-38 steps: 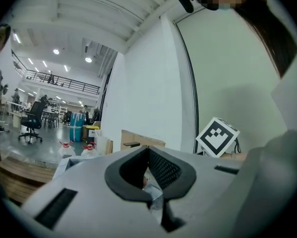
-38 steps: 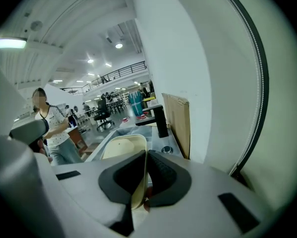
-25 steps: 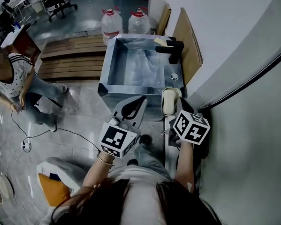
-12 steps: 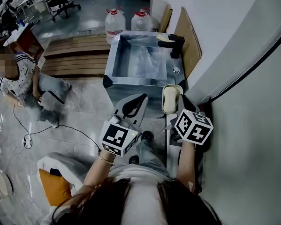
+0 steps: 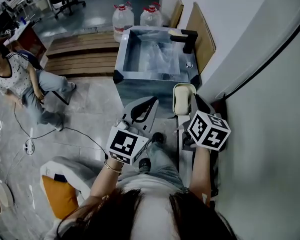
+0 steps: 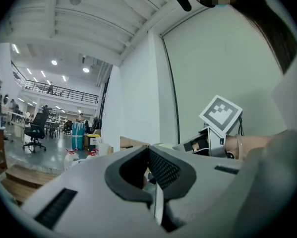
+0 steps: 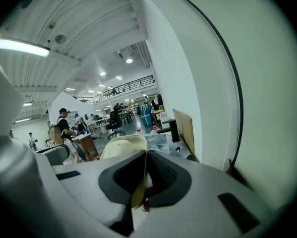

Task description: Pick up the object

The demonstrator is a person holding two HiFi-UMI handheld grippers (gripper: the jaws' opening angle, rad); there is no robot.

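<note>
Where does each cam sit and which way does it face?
Head view: on the person's head, facing steeply down at the sink; shows hair, forearms, left gripper, right gripper.
Left gripper view: on the left gripper, facing along its shut fingers toward the wall; shows the right gripper's cube.
Right gripper view: on the right gripper, facing along fingers shut on the tray, toward the faucet.
Shared: head and right gripper views both show tray and faucet.
</note>
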